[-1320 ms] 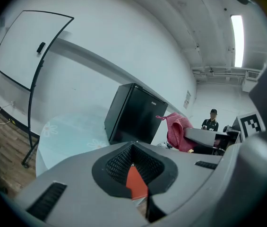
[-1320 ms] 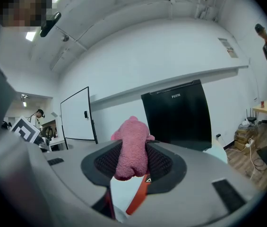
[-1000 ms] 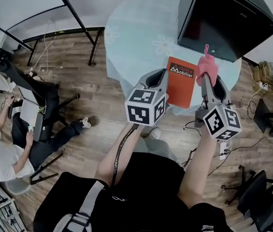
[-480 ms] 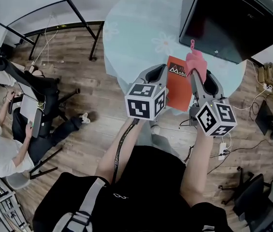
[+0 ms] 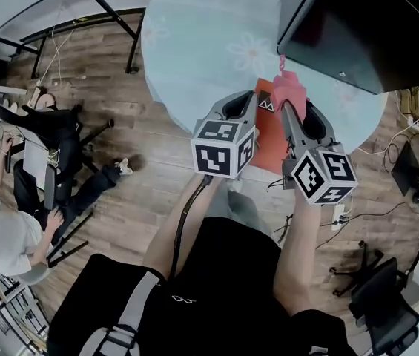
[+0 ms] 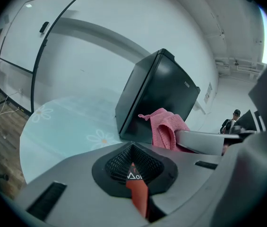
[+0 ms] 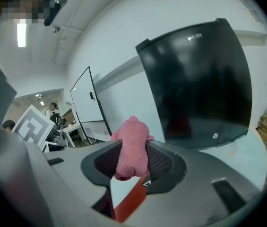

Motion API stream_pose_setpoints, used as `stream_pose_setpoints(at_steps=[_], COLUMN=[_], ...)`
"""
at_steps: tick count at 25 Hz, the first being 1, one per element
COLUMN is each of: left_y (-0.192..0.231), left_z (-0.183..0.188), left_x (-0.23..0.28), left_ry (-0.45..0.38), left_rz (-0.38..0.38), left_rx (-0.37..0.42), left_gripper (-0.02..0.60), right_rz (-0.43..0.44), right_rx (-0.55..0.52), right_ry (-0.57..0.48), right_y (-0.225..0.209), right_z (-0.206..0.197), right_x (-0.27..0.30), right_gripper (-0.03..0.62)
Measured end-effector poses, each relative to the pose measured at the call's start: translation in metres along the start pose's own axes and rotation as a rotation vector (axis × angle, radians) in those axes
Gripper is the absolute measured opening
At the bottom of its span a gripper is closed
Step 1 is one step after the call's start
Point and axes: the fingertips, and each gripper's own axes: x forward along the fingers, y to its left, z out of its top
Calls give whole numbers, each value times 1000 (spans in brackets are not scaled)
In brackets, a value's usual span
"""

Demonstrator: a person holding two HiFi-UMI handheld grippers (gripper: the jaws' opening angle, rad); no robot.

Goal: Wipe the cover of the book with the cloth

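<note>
The book (image 5: 268,136) lies at the near edge of the round table (image 5: 194,43), its orange cover showing between the two grippers. The left gripper (image 5: 245,104) is closed on the book's near left part; its own view shows the orange cover pinched between the jaws, so the book is pinned in place. The right gripper (image 5: 292,104) is clamped on the pink cloth (image 5: 287,87), which sticks out past its tips.

A second ago the cloth hangs off to the right of the book, nearer the table's right edge. Half a second ago it is over the cover's right side, and now it sits over the far end of the cover and hides most of the white logo. I judge that the approach is done and the wiping stroke is starting, though no view shows for certain whether the cloth is pressing on the cover.
</note>
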Motion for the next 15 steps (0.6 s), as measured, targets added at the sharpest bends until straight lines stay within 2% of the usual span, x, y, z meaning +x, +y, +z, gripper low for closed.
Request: stream_pose_setpoints(at_steps=[7,15], left_y=[16,36], left_z=[-20,-35], left_x=[32,52], left_ry=[84,160], left_rz=[3,26], left_rx=[-21,-19], left_gripper=[14,14], right_rz=[-26,-17], right_rx=[40,93], right_ry=[103,172], right_y=[-21,-23], right_z=[-35,-61], right_x=[40,75], right_gripper=[152,152])
